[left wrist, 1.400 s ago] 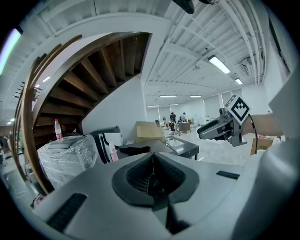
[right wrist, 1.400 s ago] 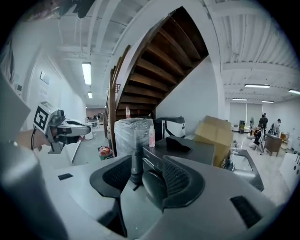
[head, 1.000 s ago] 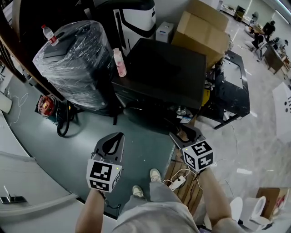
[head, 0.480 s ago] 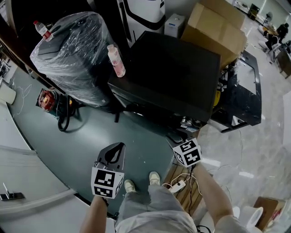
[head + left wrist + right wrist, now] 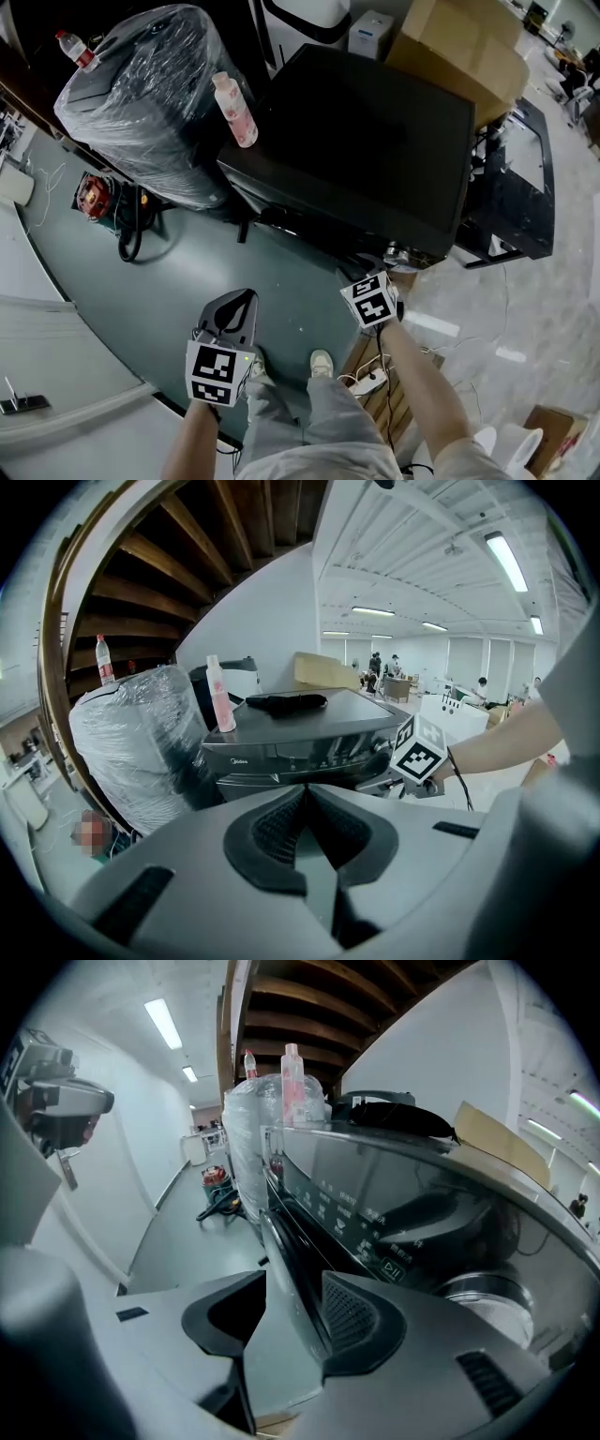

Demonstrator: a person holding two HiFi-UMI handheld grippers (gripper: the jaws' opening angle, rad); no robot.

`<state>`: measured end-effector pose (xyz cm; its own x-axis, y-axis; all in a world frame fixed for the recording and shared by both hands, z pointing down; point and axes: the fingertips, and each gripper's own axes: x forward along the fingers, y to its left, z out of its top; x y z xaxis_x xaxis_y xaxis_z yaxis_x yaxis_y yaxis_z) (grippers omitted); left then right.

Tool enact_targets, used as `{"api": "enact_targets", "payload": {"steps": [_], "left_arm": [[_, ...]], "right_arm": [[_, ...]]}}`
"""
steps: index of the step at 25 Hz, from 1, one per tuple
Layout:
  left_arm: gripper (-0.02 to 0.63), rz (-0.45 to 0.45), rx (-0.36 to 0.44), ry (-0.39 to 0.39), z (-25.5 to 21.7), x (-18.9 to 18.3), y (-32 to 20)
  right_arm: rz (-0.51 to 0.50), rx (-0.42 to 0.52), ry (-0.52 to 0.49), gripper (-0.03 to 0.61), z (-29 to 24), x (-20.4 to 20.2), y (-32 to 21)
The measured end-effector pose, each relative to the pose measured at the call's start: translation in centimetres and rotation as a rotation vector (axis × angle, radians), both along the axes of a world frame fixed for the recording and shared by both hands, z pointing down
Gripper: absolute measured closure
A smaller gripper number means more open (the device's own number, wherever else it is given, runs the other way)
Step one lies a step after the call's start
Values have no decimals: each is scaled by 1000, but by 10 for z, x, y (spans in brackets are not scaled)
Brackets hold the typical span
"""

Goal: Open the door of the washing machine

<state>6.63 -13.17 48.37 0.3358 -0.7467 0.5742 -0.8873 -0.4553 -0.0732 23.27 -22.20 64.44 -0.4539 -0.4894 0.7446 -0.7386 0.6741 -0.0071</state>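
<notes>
Only in the right gripper view is the door (image 5: 281,1241) made out: its thin curved edge is seen between the jaws of the right gripper (image 5: 294,1281), which stand wide apart and have just been closing. In the head view the door is hidden beneath the dark top of the washing machine (image 5: 366,141), near whose front right corner that gripper is held. The left gripper (image 5: 249,295) is kept with jaws together and empty over open floor (image 5: 169,272), beside a wrapped bundle (image 5: 141,103).

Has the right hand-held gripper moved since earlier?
Yes: the right hand-held gripper neared the washing machine; its jaws, just closing, straddle the door edge.
</notes>
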Motion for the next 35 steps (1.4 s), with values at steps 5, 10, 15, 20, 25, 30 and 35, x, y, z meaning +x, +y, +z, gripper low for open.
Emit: {"api": "enact_targets", "payload": {"steps": [5,10,15,20,25,30,35], "left_arm": [[589,20,-26,-7,25,-3,-2],[589,42,-61,-5,50,-9,-1],[589,67,-99,9,70,-19,1],[589,71,-123,15,84,-35,8],[589,66,-152,30,95,-48,21],[589,48,-191,41,112,-71,47],[589,13,-233,40,128,-105,78]], "right_arm": [[28,4,57,367,32,-1,-14],[36,-15,109,372,63,-2,-22],[40,21,156,383,71,0,-24],[64,0,149,388,69,-5,-13],[115,-54,111,396,70,-22,20],[176,-115,48,405,76,-46,65],[211,-140,17,416,72,-89,107]]}}
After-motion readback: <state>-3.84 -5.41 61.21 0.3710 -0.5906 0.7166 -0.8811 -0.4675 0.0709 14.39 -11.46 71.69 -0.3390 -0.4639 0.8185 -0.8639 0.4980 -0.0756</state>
